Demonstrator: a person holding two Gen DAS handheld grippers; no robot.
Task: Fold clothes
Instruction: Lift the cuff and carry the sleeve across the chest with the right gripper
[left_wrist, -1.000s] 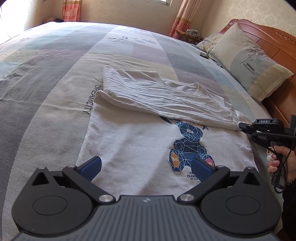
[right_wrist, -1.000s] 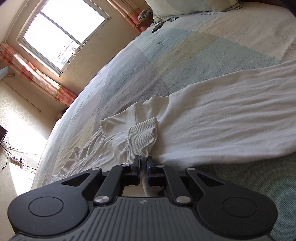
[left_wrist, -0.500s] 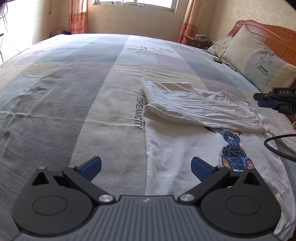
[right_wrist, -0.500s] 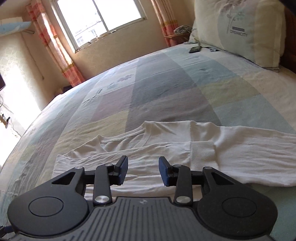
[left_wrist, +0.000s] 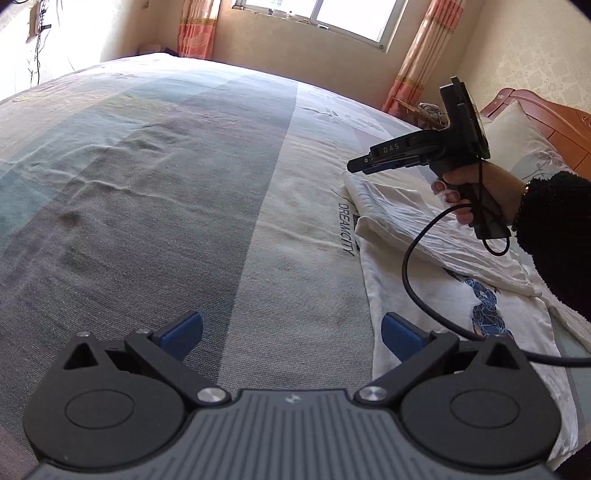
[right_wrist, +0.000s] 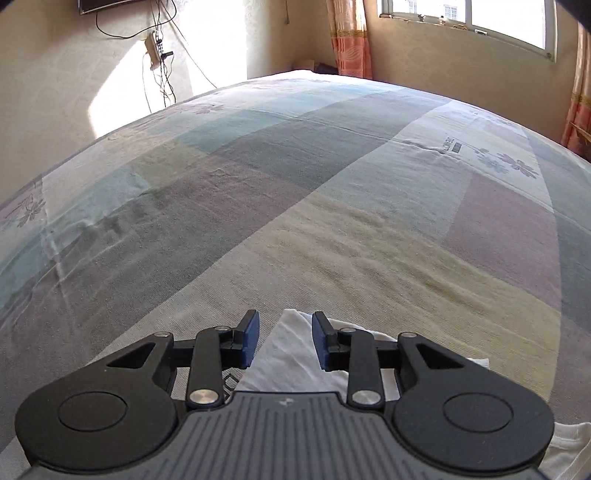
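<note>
Left gripper (left_wrist: 291, 334): jaws spread wide, nothing between the blue pads, only bedspread (left_wrist: 166, 192) under the gap. White T-shirt (left_wrist: 417, 291) sits at 3 o'clock of the jaws, its left hem edge running just behind the right pad; the shirt's upper part is folded over in a wrinkled band at about 2 o'clock, blue geometric print showing below the fold. Right gripper (right_wrist: 283, 339): jaws part open, empty, held off the cloth; a corner of the white shirt shows in the gap and runs out toward 5 o'clock under the right finger, pads not touching it. In the left wrist view the right gripper appears side-on at 1 to 2 o'clock, above the folded band, held by a hand (left_wrist: 476, 192) in a dark sleeve, black cable (left_wrist: 410, 273) looping down from it across the shirt. Farther out: pillow (left_wrist: 524, 147) and wooden headboard at 2 o'clock, window and orange curtains at 12.
</note>
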